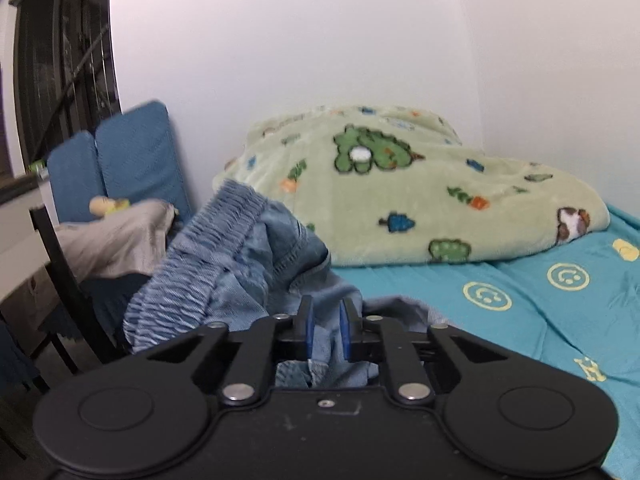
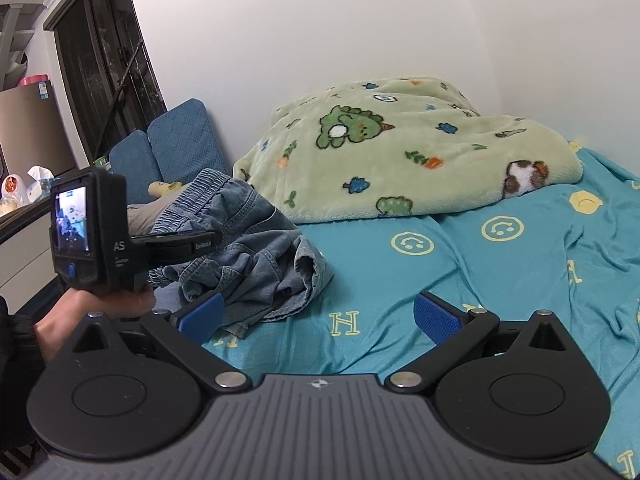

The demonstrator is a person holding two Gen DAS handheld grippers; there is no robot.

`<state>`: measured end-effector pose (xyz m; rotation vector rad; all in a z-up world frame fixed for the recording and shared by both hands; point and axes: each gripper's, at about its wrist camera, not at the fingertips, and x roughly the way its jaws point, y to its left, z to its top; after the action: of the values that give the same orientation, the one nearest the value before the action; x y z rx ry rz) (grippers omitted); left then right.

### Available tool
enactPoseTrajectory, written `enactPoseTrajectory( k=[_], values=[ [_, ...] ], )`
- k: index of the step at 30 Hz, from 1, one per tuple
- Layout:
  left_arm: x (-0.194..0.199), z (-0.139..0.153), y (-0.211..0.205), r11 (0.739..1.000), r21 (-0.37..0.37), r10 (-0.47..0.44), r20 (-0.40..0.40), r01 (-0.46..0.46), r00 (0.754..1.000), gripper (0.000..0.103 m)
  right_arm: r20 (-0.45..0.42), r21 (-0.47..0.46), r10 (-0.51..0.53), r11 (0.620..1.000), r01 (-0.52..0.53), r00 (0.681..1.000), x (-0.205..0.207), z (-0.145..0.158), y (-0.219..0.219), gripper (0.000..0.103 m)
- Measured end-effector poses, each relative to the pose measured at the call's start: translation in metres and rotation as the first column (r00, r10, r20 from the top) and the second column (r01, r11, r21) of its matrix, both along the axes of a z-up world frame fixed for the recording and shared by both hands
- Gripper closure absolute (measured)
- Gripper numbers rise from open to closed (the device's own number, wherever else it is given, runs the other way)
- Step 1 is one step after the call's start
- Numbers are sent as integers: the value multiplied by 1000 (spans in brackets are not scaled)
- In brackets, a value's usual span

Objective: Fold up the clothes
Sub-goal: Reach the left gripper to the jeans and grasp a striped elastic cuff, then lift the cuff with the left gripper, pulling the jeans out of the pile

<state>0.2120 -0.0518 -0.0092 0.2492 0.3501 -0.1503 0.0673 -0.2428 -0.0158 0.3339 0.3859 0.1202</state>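
Denim fills the narrow gap between the blue pads of the left gripper (image 1: 325, 330): its jaws are drawn nearly together on a fold of the jeans (image 1: 240, 264), and cloth bunches both ahead of the pads and behind them toward the gripper body. From that pinch the jeans rise up and to the left in a crumpled heap, the gathered elastic waistband uppermost, so the bulk of the garment lies forward-left of the left gripper and hangs near the left edge of the bed (image 1: 540, 320).

In the right wrist view the right gripper (image 2: 320, 316) stands wide apart and holds nothing. Its left pad sits just beside, perhaps touching, the lower hem of the jeans (image 2: 248, 248); its right pad is over bare sheet. The garment lies to its forward-left, with the left hand (image 2: 100, 308) and its tool between it and the bed edge.

The jeans have no clear long axis yet; they are a lump, not laid flat. As I judge it, folding has not begun, and the next move calls for the right gripper, the free one and close by, to take the near hem so the two can spread the cloth rightward over the open sheet. The green blanket (image 2: 400, 152) lies farther back, well apart.
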Motion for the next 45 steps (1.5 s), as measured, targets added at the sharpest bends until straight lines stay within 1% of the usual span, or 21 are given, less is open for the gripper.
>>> enactPoseTrajectory(
  k=[1, 2, 4, 5, 7, 11, 17, 20, 24, 25, 28, 29, 31, 32, 33, 34, 35, 36, 38, 43, 45],
  values=[
    [-2, 2, 2, 1000, 1, 5, 12, -5, 1000, 74, 1, 2, 0, 1000, 0, 1000, -1, 0, -1, 0],
    [-4, 3, 4, 1000, 3, 11, 24, -11, 1000, 59, 2, 3, 0, 1000, 0, 1000, -2, 0, -1, 0],
    [-5, 6, 9, 1000, -4, 20, 38, -20, 999, 43, 1, 6, 0, 1000, 0, 1000, -2, 0, -2, 0],
    [-4, 8, 12, 1000, -9, 23, 42, -22, 999, 39, 0, 10, 0, 1000, 0, 1000, -3, 0, -2, 0],
    [0, 8, 16, 1000, 0, 26, 54, -26, 998, 36, -3, 16, 1, 1000, -1, 1000, -2, 0, -2, 0],
    [14, 7, 23, 999, 21, 47, 74, -49, 996, 35, -12, 21, 3, 1000, -3, 1000, 2, -1, -2, 0],
    [47, 20, 40, 996, 10, 90, 117, -92, 989, 33, -47, 45, 17, 999, -15, 999, 11, -10, 0, 0],
    [73, 25, 49, 994, -4, 107, 82, -107, 991, 32, -55, 47, 29, 999, -27, 998, 15, -13, 3, 0],
    [109, 27, 61, 991, -50, 125, -19, -126, 992, 32, -70, 42, 43, 998, -41, 997, 19, -18, 7, 0],
    [117, 26, 63, 990, -57, 128, -49, -131, 991, 33, -75, 40, 46, 998, -43, 996, 20, -20, 7, 0],
    [127, 25, 69, 988, -89, 118, -104, -127, 988, 47, -88, 34, 50, 998, -47, 995, 23, -24, 8, 0],
    [124, 26, 68, 990, -89, 101, -101, -110, 990, 52, -92, 32, 51, 998, -48, 994, 24, -25, 9, 0],
    [117, 27, 66, 994, -84, 66, -94, -74, 993, 58, -98, 31, 49, 998, -46, 994, 26, -26, 8, 0],
    [112, 28, 62, 997, -65, 41, -93, -48, 995, 65, -100, 30, 48, 999, -45, 994, 27, -27, 8, 0],
    [106, 29, 57, 999, -47, 18, -92, -22, 996, 68, -100, 29, 48, 999, -45, 994, 27, -26, 9, 0],
    [101, 30, 53, 999, -34, -2, -87, -1, 996, 75, -100, 29, 47, 999, -44, 994, 26, -26, 9, 0],
    [95, 32, 50, 999, -37, -20, -85, 17, 996, 85, -99, 25, 47, 999, -45, 994, 26, -26, 9, 0],
    [89, 35, 47, 999, -40, -38, -82, 35, 996, 86, -98, 22, 48, 999, -46, 994, 25, -25, 9, 0],
    [75, 40, 40, 995, -62, -78, -86, 73, 993, 94, -91, 11, 45, 999, -44, 995, 23, -23, 10, 0],
    [31, 47, 10, 984, -60, -174, -101, 168, 980, 96, -68, -1, 33, 999, -33, 997, 17, -16, 7, 0],
    [13, 43, 2, 979, -86, -194, -120, 185, 974, 97, -58, 3, 25, 1000, -25, 998, 15, -14, 4, 0]
  ],
)
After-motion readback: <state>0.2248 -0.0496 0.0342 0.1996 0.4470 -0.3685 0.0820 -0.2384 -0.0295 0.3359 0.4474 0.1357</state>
